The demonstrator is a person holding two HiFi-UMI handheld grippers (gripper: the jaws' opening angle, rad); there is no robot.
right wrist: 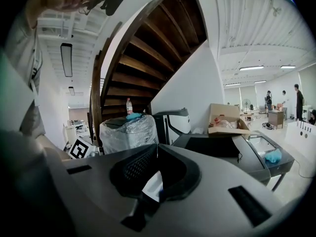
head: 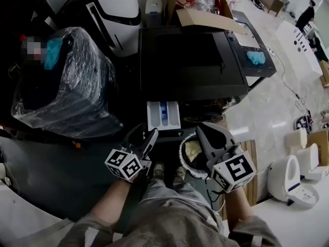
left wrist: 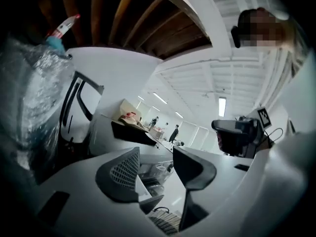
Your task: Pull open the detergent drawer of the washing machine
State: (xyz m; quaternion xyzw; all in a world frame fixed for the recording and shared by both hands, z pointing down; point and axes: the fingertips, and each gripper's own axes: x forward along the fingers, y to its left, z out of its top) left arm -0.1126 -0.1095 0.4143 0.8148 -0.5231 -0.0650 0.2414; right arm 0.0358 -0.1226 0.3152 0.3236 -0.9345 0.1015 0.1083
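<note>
The dark washing machine (head: 190,60) stands ahead of me in the head view. Its white detergent drawer (head: 163,115), with a blue compartment inside, sticks out of the front on the left side. My left gripper (head: 152,134) hovers just below the drawer, apart from it. In the left gripper view, the left gripper (left wrist: 156,154) has a gap between its jaws and nothing in it. My right gripper (head: 203,130) hangs to the drawer's right, also apart from it. The right gripper (right wrist: 157,149) has its tips together, empty, and the machine (right wrist: 222,149) lies beyond them.
A plastic-wrapped black appliance (head: 67,81) stands left of the machine. An open cardboard box (head: 200,9) and a blue cloth (head: 256,57) lie on top of it. A round white basket (head: 190,153) sits on the floor under my right gripper. White fixtures (head: 293,176) stand at right.
</note>
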